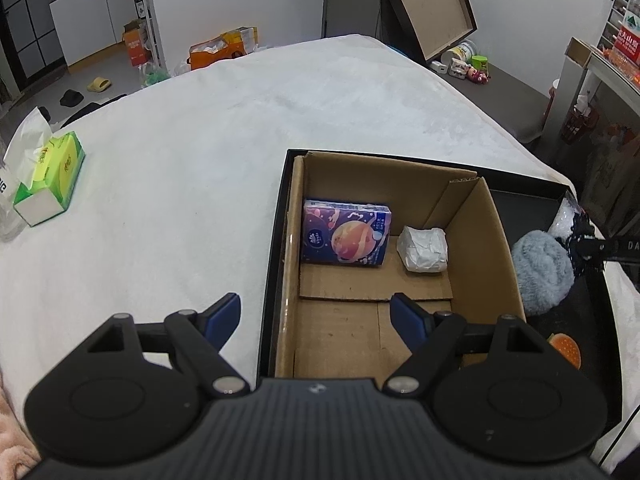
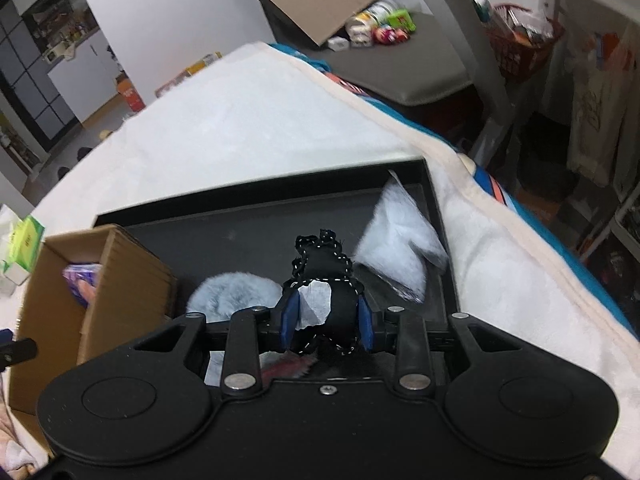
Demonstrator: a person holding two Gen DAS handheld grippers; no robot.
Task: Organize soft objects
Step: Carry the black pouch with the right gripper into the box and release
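Right claw (image 2: pixel 327 310) clenched on black fabric item with white stitching (image 2: pixel 320 264), white tag showing, held above black tray (image 2: pixel 240 216)
Left claw (image 1: pixel 316 312) released, empty, over near edge of cardboard box (image 1: pixel 480 240)
Inside cardboard box: purple tissue pack (image 1: pixel 346 234), crumpled white wad (image 1: pixel 423 249) just beside it
Right of cardboard box, in tray: fluffy grey-blue item (image 2: pixel 232 292), white fuzzy item (image 2: pixel 400 240)
Far left of cardboard box, on white blanket (image 1: pixel 240 120): green tissue box (image 1: pixel 50 178)

A yellow slipper (image 1: pixel 99 84) and a dark one (image 1: pixel 71 98) lie on the grey floor; an orange bag (image 1: pixel 212 54) sits nearby. A red basket (image 2: pixel 520 46) stands at the right; small toys (image 1: pixel 478 74) lie under a leaning board (image 1: pixel 432 4).
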